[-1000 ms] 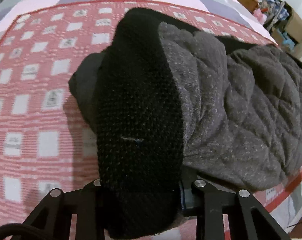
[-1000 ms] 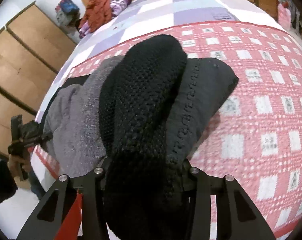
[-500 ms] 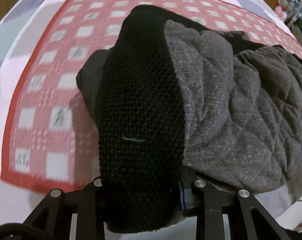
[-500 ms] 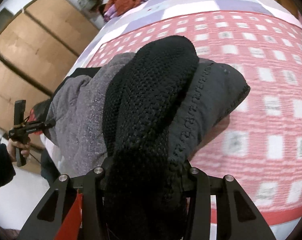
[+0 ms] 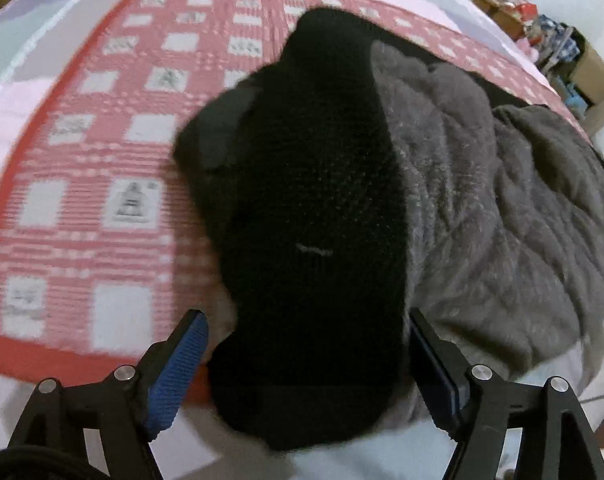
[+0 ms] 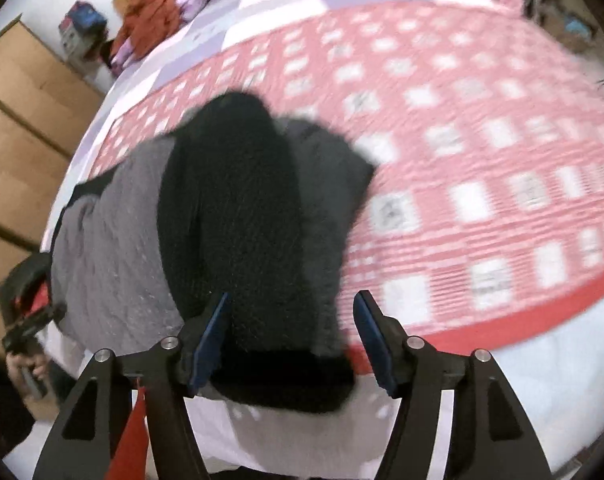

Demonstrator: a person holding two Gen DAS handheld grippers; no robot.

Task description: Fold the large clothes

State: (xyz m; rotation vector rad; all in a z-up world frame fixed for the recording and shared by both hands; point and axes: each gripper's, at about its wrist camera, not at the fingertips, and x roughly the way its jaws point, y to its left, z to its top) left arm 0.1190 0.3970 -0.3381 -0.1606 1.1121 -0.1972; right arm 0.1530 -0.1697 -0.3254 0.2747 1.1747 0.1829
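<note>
Between our left gripper's [image 5: 305,364] opening fingers lies the black knit band [image 5: 313,216] of the grey quilted coat [image 5: 501,220], pads clear of it. Our right gripper [image 6: 290,336] is opening too, around another black band [image 6: 238,216]. Beyond both spreads the red checked blanket [image 6: 481,140] over a pastel bedspread [image 5: 30,24]; cardboard boxes [image 6: 18,120] stand left of the right fingers.

red checked blanket [image 5: 102,184] | cardboard boxes [image 6: 18,120] | orange clothes heap [image 6: 150,16]
</note>
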